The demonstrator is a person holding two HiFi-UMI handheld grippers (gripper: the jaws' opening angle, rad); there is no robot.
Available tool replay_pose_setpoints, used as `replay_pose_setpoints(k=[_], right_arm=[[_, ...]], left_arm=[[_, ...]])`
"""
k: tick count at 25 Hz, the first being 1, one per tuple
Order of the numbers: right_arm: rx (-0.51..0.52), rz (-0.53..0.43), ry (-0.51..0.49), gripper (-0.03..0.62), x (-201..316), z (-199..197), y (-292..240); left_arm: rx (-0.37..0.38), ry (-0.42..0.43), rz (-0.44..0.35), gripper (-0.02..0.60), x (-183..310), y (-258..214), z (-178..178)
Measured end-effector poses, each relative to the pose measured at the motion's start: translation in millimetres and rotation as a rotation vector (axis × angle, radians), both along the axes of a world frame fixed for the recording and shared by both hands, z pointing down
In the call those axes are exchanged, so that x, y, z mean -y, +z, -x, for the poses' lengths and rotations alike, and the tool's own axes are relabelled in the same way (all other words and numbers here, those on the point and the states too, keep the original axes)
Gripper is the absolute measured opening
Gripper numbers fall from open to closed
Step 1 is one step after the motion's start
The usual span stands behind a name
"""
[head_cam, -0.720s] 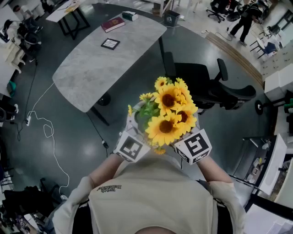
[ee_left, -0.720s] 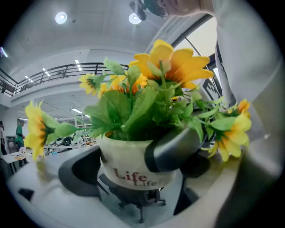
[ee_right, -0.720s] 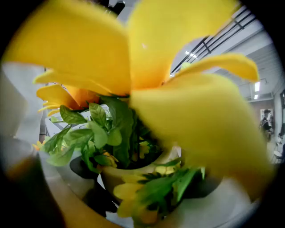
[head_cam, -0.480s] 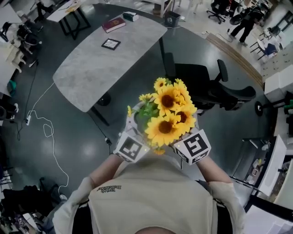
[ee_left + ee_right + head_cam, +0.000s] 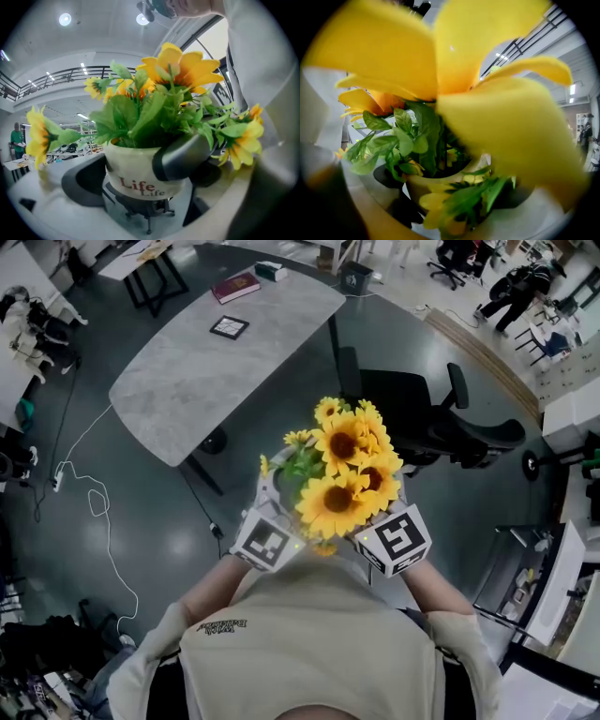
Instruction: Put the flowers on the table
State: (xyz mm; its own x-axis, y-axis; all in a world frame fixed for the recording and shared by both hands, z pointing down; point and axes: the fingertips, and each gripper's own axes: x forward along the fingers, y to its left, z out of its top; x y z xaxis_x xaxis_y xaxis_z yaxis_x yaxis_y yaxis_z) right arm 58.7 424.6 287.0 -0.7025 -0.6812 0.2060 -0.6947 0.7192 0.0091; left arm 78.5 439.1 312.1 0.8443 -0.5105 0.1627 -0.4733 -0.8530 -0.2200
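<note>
**Tongs hold the pot of flowers in the air, away from the table**

Both tongs are closed on one white pot. The left tongs have one jaw at each side of it, and the jaw at the right of that view presses on the rim. The right tongs take the same pot from the other side. Leaves and a big petal cover part of the contact there, but the dark jaws stand against the pot wall on both sides.

Two grips seem sensible, because the bunch is tall and heavy on top, so the pot could tip over in one grip only. The person holds it upright and close in front of the chest, probably to keep it steady.

Inside the pot are yellow sunflowers with green leaves, which spread much wider than the rim. Whether there is soil or filling inside cannot be seen.

The grey table is well apart, ahead and to the left, beside a black office chair. At its far end lie a red book, a small frame and a box.
</note>
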Motion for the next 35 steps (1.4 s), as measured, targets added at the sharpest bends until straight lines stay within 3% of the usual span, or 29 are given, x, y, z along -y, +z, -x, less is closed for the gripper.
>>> replay_pose_setpoints(k=[19,27,35], right_arm=[[0.004,0.008,-0.034,0.520,11.8,-40.0,14.7],[0.001,0.005,-0.045,0.520,21.4,-55.6,20.9],[0.008,-0.029,-0.062,0.520,48.4,-53.6,20.0]], left_arm=[[-0.038,-0.061,0.031,0.506,13.1,8.7,-39.9],[-0.013,-0.064,0.005,0.506,23.2,15.2,-55.8],[-0.044,-0.086,0.005,0.506,50.9,15.0,-54.4]])
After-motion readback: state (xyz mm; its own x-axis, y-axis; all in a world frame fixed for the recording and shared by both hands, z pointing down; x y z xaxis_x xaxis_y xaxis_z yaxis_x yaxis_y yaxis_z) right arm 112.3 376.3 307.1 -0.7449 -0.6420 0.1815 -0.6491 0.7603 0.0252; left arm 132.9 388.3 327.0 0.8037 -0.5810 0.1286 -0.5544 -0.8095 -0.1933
